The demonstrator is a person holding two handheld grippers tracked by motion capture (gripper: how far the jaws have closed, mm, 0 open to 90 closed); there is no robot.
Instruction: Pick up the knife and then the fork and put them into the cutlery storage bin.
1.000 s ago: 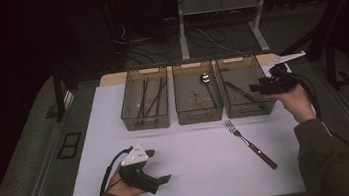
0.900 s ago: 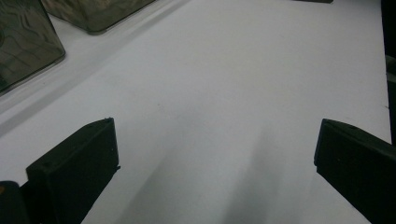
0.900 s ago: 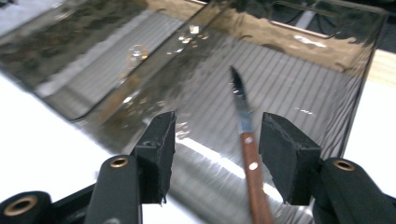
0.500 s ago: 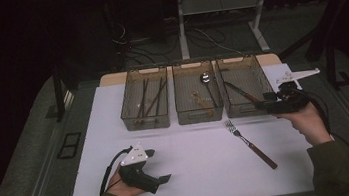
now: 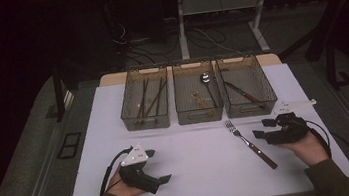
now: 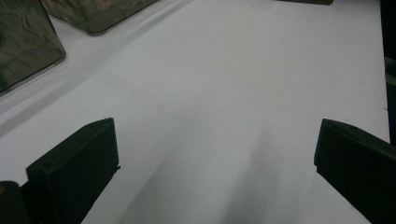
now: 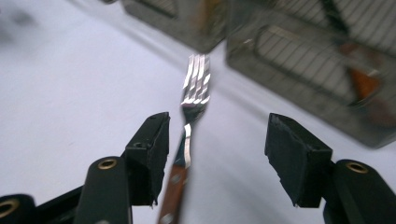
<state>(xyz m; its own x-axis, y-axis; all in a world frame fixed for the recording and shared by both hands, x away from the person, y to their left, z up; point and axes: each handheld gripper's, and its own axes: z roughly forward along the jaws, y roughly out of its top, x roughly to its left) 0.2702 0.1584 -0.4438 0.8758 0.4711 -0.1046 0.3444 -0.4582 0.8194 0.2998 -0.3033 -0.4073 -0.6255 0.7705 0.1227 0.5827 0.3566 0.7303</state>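
- Dark room all round, and a white desk (image 5: 196,166) is catching what light there is, with three mesh trays (image 5: 198,100) lined up along its far edge.
- Left tray is carrying chopsticks (image 5: 148,97), middle one a spoon (image 5: 206,81), right one a knife (image 5: 240,93).
- Fork (image 5: 251,141) is lying loose on the desk, just in front of the right tray, tines toward the trays and wooden handle pointing back at the person.
- Right gripper (image 5: 263,131) is hanging just beside the fork's handle, jaws part open and gripping nothing; they have just been opening a little wider.
- In the right gripper view the fork (image 7: 189,135) is sitting between the jaws of the right gripper (image 7: 217,158), but hard up against the left one, with plenty of air on the other side.
- Left gripper (image 5: 165,179) is resting on the desk's near left, well apart from everything; in its own view the jaws are standing wide over bare desk (image 6: 224,93).
- Here's the risk as I'm reading it: the fork is off-centre, so a close from here could shove it sideways or spin it instead of pinching it.
- Going in shallow could also let the pads skate off the thin metal neck, since the fork is lying flat on the surface.
- Lifting by one end might tip the tines down and snag the tray rim.
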